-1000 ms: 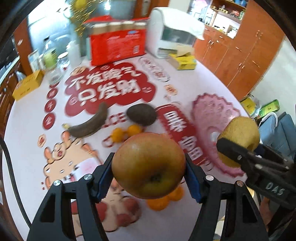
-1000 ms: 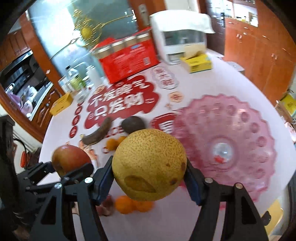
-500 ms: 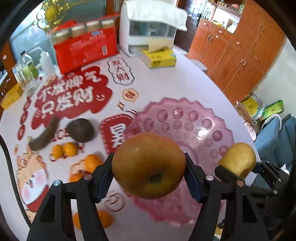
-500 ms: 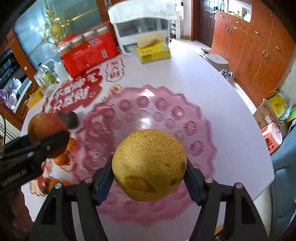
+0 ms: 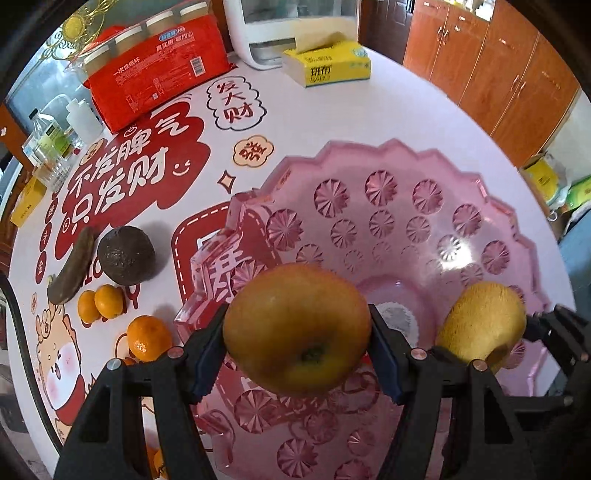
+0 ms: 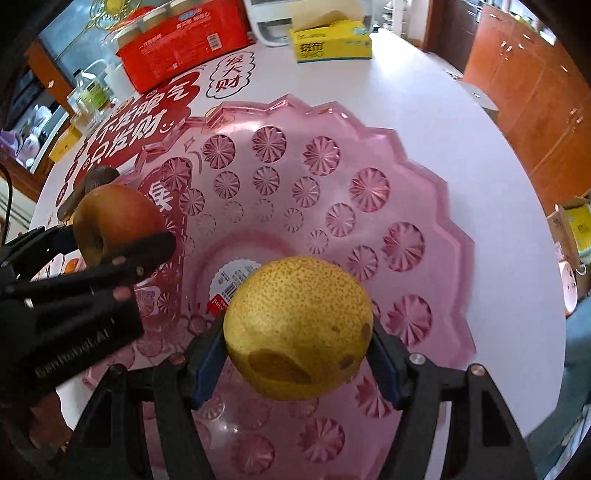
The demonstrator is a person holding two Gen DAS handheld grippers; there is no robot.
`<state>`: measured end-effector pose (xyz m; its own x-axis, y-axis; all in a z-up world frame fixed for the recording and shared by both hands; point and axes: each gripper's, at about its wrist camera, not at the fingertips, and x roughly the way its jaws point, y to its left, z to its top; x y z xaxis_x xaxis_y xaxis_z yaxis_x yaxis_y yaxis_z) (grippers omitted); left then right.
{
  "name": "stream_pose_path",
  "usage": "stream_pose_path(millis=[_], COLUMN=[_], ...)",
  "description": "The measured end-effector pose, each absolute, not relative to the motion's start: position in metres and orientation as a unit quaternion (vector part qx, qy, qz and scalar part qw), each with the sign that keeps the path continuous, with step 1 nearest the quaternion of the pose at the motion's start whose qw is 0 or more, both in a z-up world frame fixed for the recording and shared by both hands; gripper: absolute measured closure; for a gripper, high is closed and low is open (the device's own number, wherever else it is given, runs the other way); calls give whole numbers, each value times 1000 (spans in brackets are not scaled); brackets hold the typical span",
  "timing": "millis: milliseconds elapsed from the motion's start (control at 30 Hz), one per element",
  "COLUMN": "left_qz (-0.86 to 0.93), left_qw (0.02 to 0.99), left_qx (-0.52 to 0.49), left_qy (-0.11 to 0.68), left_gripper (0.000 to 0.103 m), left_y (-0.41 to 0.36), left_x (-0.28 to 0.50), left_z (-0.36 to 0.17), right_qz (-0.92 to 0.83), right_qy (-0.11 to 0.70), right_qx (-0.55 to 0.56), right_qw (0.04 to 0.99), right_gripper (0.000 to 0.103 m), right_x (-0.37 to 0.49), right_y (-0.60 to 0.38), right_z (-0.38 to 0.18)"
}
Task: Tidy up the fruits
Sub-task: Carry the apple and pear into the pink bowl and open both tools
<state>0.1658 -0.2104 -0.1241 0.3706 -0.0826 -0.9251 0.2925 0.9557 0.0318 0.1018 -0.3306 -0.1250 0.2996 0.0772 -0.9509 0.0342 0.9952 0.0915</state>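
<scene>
My left gripper (image 5: 297,328) is shut on a red-yellow apple (image 5: 297,328) and holds it over the left part of the pink glass plate (image 5: 406,177). My right gripper (image 6: 298,328) is shut on a speckled yellow pear (image 6: 298,328) above the plate's middle (image 6: 332,122). The pear also shows in the left wrist view (image 5: 482,325), and the apple in the right wrist view (image 6: 116,221). On the table left of the plate lie a dark avocado (image 5: 126,255), a blackened banana (image 5: 72,271) and several small oranges (image 5: 149,338).
A red pack of paper cups (image 5: 159,70), a yellow tissue box (image 5: 327,64) and a white appliance (image 5: 280,26) stand at the table's far side. Bottles (image 5: 51,136) stand at the far left. The table edge curves at the right, with wooden cabinets (image 5: 498,74) beyond.
Both grippers have moved right and lower with their fruit, from above the loose fruit to over the pink plate. The plate now fills both views.
</scene>
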Motion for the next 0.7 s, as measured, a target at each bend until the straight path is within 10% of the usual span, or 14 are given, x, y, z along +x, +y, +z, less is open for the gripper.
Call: stream_pose_path(millis=[700], left_qz=[-117], left_qw=[837], left_qx=[111], left_qy=[523], left_gripper=[14], left_y=[-215], left_x=[142], left_z=[-105], right_qz=[39], right_qy=[570], right_qx=[22], right_qw=[821], right_gripper=[30], right_x=[91], right_y=[-327], right_z=[-113])
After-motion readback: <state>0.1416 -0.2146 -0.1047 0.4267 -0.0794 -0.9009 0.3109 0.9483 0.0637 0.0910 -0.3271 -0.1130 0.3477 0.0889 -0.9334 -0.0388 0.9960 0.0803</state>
